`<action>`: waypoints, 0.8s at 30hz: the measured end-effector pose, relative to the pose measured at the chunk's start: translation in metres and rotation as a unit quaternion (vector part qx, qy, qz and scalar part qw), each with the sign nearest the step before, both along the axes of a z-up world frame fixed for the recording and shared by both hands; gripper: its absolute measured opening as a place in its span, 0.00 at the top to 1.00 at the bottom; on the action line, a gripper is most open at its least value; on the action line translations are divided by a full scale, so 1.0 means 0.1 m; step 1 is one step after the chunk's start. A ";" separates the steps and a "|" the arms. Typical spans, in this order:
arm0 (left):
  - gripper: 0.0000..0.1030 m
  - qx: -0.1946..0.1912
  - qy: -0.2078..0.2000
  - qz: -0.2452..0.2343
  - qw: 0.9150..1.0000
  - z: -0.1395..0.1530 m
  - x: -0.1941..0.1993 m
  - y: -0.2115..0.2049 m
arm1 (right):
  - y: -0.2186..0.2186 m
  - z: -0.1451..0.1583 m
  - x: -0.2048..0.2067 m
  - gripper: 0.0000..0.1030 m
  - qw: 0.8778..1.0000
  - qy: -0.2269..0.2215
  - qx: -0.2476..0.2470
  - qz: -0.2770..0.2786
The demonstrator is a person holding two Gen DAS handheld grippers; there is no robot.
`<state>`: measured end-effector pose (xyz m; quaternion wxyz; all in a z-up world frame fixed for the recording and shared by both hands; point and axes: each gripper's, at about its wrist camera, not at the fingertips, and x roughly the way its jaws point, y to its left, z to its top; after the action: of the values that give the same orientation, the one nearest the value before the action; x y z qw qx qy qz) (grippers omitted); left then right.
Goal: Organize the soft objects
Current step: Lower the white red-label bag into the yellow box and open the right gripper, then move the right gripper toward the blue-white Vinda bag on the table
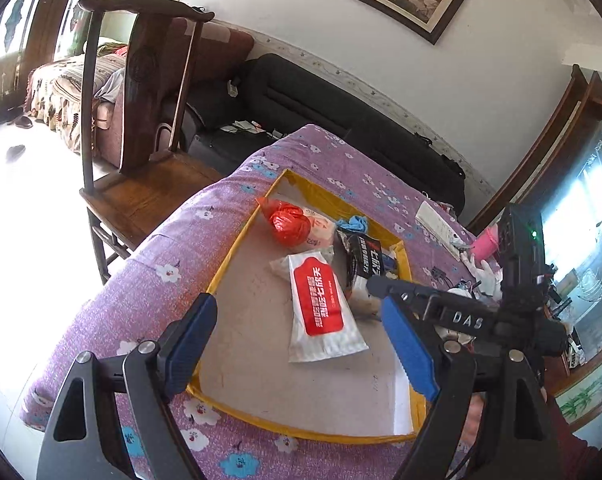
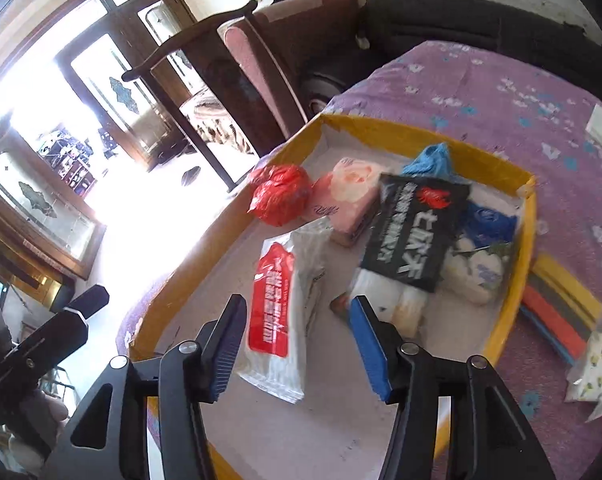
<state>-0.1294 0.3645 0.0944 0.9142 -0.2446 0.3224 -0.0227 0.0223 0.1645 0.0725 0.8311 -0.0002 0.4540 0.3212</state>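
Note:
A shallow box with yellow-taped rim (image 1: pixel 229 264) (image 2: pixel 521 264) lies on a purple flowered cover. In it lie a white tissue pack with a red label (image 1: pixel 321 308) (image 2: pixel 281 312), a red plastic bag ball (image 1: pixel 287 224) (image 2: pixel 279 196), a pink tissue pack (image 2: pixel 349 196), a black packet (image 1: pixel 359 252) (image 2: pixel 415 232), a blue cloth (image 1: pixel 353 222) (image 2: pixel 433 160) and white rolls (image 2: pixel 477 276). My left gripper (image 1: pixel 301 340) is open and empty above the near part of the box. My right gripper (image 2: pixel 297 344) is open and empty, its fingers on either side of the red-label pack's near end.
A dark wooden chair (image 1: pixel 141 120) stands left of the table. A black sofa (image 1: pixel 341 112) runs behind it. Colored flat strips (image 2: pixel 557 320) and a patterned bag (image 2: pixel 597 368) lie right of the box. A white power strip (image 1: pixel 437 224) and pink item (image 1: pixel 485 244) lie beyond.

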 end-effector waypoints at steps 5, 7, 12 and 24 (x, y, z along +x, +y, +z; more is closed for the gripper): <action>0.19 -0.023 0.003 0.000 1.000 -0.12 -0.12 -0.11 | -0.25 0.08 0.33 0.38 0.998 0.018 0.036 -0.057; 0.19 -0.035 0.005 0.001 0.999 -0.14 -0.15 -0.15 | -0.21 0.03 0.50 0.38 0.996 0.027 0.040 -0.072; 0.19 -0.008 0.009 0.008 1.000 -0.08 -0.26 -0.25 | -0.03 -0.42 0.62 0.38 0.990 0.125 0.041 -0.050; 0.19 0.029 0.001 -0.045 0.999 0.00 -0.22 -0.71 | -1.39 0.31 -0.19 0.29 0.995 -0.039 0.016 -0.093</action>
<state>-0.1509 0.2935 0.0939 0.9186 -0.2031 0.3346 -0.0543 0.0030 0.0251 0.1033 0.8745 0.0432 0.4138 0.2492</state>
